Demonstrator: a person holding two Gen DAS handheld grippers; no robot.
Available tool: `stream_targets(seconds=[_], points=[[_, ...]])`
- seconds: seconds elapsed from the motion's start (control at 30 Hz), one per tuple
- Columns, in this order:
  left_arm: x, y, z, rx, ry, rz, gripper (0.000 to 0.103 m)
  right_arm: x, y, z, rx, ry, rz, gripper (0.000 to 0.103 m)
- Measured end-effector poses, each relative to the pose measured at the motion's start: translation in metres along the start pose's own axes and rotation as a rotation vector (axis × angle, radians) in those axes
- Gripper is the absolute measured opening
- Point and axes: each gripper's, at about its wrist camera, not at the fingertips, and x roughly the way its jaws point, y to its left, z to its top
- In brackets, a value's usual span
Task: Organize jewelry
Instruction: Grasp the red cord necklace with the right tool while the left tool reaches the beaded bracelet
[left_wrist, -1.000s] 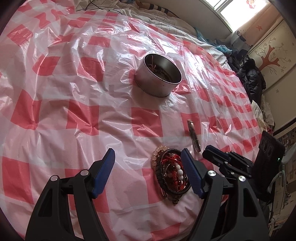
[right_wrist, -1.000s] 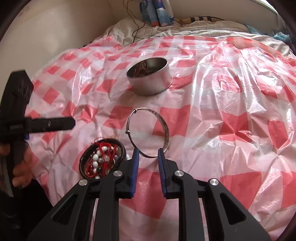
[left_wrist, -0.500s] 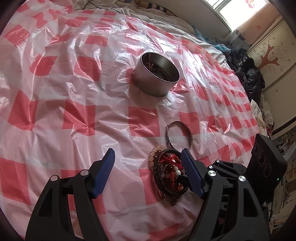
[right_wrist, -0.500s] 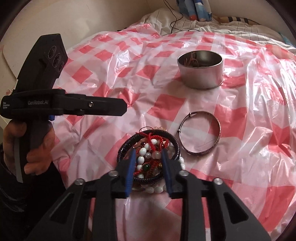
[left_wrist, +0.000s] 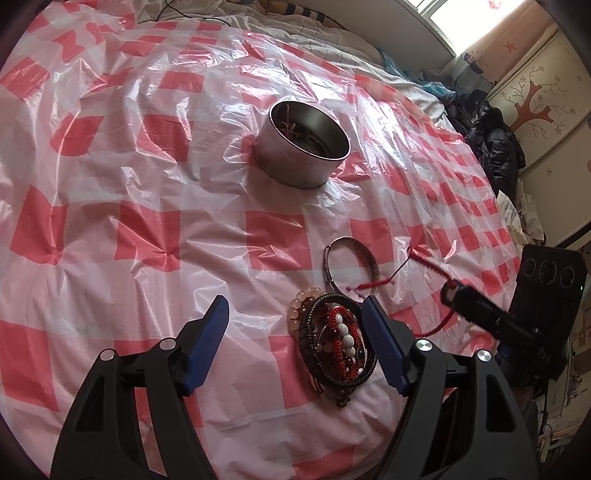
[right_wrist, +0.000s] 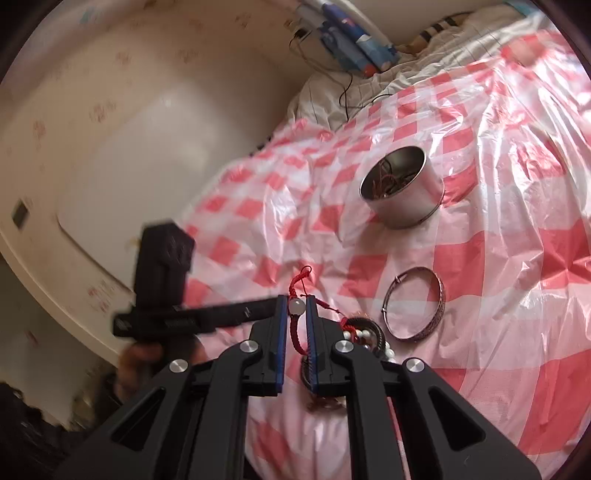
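My right gripper (right_wrist: 295, 306) is shut on a red cord bracelet (right_wrist: 297, 328) with a pale bead and holds it above the sheet; its cord (left_wrist: 424, 264) also trails in the left wrist view. A pile of bead and cord bracelets (left_wrist: 338, 341) lies beside my open, empty left gripper (left_wrist: 295, 314), close to its right finger. A silver bangle (left_wrist: 351, 264) lies just beyond the pile (right_wrist: 364, 332), also seen in the right wrist view (right_wrist: 415, 302). A round metal tin (left_wrist: 301, 144) holding jewelry stands farther back (right_wrist: 402, 190).
A red-and-white checked plastic sheet (left_wrist: 129, 221) covers the bed. Dark clothes (left_wrist: 491, 136) and a wardrobe lie off the right side. A wall and headboard (right_wrist: 110, 147) lie to the left, with cables (right_wrist: 347, 85) at the head.
My right gripper closed on the red cord bracelet from the pile and lifted it up and away, tilting. The left gripper stayed open beside the pile.
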Motion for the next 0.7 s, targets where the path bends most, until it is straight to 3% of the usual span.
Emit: stream_targets(seconds=[0.23,0.5,0.7], points=[[0.024,-0.021,-0.008,0.076,0.07,-0.047,0.071,-0.019,-0.017,0.01,0.111,-0.072,0.066,0.011],[0.04,-0.018,-0.008,0.03,0.115,-0.116,0.071,-0.022,-0.017,0.009,0.115,-0.074,0.079,0.011],[0.022,-0.016,-0.003,0.004,0.042,-0.184,0.071,-0.023,-0.018,0.008,0.123,-0.076,0.086,0.011]])
